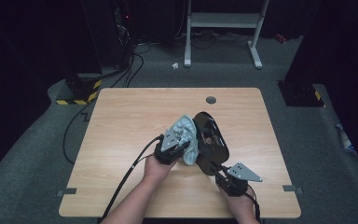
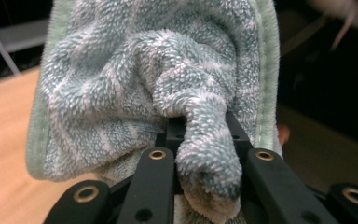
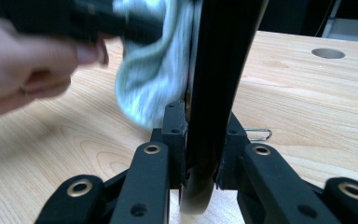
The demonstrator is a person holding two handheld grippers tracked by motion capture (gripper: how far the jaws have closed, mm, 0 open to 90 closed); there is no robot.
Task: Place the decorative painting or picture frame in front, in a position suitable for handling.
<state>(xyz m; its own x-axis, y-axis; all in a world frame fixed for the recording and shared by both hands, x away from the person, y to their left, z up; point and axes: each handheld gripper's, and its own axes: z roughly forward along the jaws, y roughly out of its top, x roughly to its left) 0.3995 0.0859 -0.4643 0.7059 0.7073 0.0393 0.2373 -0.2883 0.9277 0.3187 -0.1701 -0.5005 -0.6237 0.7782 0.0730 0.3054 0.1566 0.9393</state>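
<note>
Pale blue-green terry cloth (image 2: pixel 158 84), looped and fluffy, faintly striped, edged with a smooth mint-green hem, bunched into a soft wad; one twisted fold pinched tight between the pads of the left gripper (image 1: pixel 179 142). Held above the middle of the table (image 1: pixel 121 116), pressed against the face of a black plate (image 1: pixel 209 140). No brand, label or writing readable on either.

Plate glossy, smooth, round-rimmed, thin in section; stood up on edge and tilted, lower rim clamped between the pads of the right gripper (image 1: pixel 221 171), seen edge-on in the right gripper view as a dark vertical band (image 3: pixel 216 84) with the cloth (image 3: pixel 154 79) lying against its left face. Jaws of both grippers matte black, boxy, with brass-coloured rivets at the pivots. Grey three-cornered plates on top of both grippers, drilled with small holes; black cables trailing back toward the table's near edge.

Left hand (image 1: pixel 157 169) wrapped round its gripper's handle, right hand (image 1: pixel 237 201) likewise, at the near edge. Blurred fingers (image 3: pixel 32 70) of the left hand in the right gripper view.

Tabletop of pale wood grain, rectangular with rounded corners, a round grey cable port (image 1: pixel 210 100) near the far edge. A small bent wire clip (image 3: pixel 257 134) lying on the wood just beyond the right jaws. Grey carpet (image 1: pixel 28 149) around; a white metal frame (image 1: pixel 223 28) and yellow-and-black striped bases (image 1: pixel 77 95) beyond, in the dark.
</note>
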